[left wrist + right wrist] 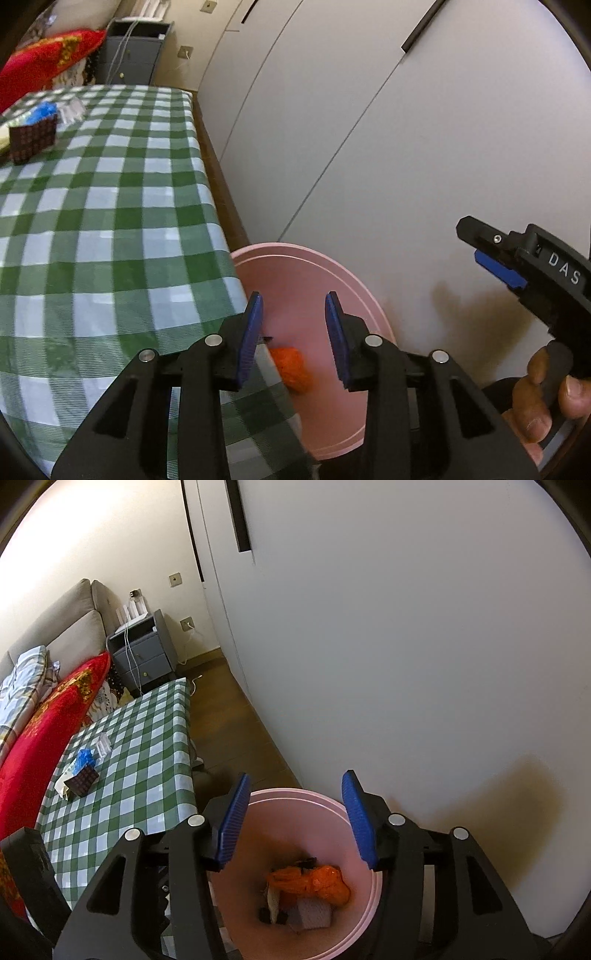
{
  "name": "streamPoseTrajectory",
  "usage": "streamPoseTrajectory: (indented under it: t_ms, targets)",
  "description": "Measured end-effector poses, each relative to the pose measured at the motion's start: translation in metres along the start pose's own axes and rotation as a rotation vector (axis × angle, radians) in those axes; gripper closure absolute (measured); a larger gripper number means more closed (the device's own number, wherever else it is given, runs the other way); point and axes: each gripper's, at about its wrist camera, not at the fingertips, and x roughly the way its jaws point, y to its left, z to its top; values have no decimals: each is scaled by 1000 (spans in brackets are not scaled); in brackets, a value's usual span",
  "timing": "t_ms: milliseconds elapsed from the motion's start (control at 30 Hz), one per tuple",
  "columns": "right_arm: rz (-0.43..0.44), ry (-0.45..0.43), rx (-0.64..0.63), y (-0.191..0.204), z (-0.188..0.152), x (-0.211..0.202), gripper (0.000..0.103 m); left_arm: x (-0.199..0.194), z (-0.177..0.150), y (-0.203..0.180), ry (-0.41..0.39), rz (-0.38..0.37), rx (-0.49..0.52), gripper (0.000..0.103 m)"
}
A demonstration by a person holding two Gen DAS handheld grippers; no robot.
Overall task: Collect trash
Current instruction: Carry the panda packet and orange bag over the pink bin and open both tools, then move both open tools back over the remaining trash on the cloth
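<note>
Beside checked cloth [110, 206], round pink bin [295, 797] holds crinkled orange plastic [325, 884]; both tools gape empty.

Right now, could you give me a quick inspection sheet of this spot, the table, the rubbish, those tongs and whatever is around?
Surface: table with green checked cloth, mostly bare.
Job's things: pink bin on the floor beside the table; orange wrapper and other scraps inside.
Clutter: dark box, blue bag, clear wrapper at the table's far side.
Tongs: left tongs and right tongs both open, empty, above the bin.
Cables: white cords on the grey cabinet.
Surroundings: red cushion, sofa, white wardrobe doors.
</note>
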Motion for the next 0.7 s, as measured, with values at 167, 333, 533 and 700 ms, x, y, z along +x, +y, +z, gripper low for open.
streamPoseTrajectory:
  t_ms: [167,333,533,700]
  targets:
    - [10,-17,-15,4,-1,-5,51,-8,5,7,-17,33,-2,69]
    - [27,-30,-41,10,-4,-9,51,-22,8,16,-47,61,-10,69]
    - [63,-40,-90,24,-9,-12,51,-44,10,32,-90,108,-17,69]
    - [125,-43,-135,43,-15,-12,61,-67,14,52,-144,192,-32,69]
